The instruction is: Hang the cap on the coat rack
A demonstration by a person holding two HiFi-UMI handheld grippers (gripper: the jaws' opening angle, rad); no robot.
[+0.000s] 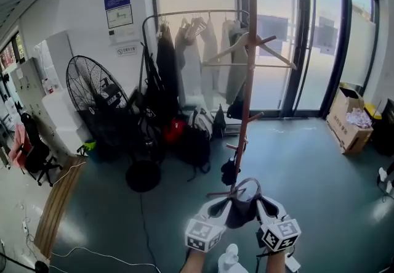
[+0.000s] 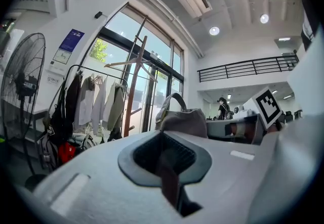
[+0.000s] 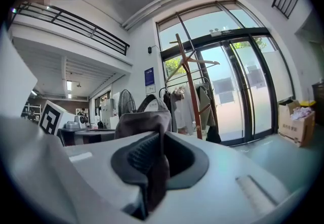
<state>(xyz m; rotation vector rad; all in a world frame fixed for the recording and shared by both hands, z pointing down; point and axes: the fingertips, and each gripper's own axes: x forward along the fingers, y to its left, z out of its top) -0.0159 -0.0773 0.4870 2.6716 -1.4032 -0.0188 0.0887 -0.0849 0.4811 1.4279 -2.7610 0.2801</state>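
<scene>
A dark grey cap (image 1: 242, 209) hangs between my two grippers at the bottom of the head view. The left gripper (image 1: 225, 205) is shut on its left edge and the right gripper (image 1: 261, 206) on its right edge. The brown wooden coat rack (image 1: 249, 81) stands just beyond, and one low peg (image 1: 223, 193) lies right by the cap. In the left gripper view the cap (image 2: 185, 119) bulges above the shut jaws of the left gripper (image 2: 165, 163), with the coat rack (image 2: 132, 84) behind. In the right gripper view, cap fabric (image 3: 144, 119) is pinched in the right gripper (image 3: 154, 163), and the coat rack (image 3: 190, 86) stands farther off.
A small black bag (image 1: 229, 171) hangs low on the rack. Behind it are a clothes rail (image 1: 191, 50) with garments, bags on the floor (image 1: 184, 137) and a large black fan (image 1: 95, 90). Glass doors (image 1: 308, 37) close the back; a cardboard box (image 1: 346, 119) sits at the right.
</scene>
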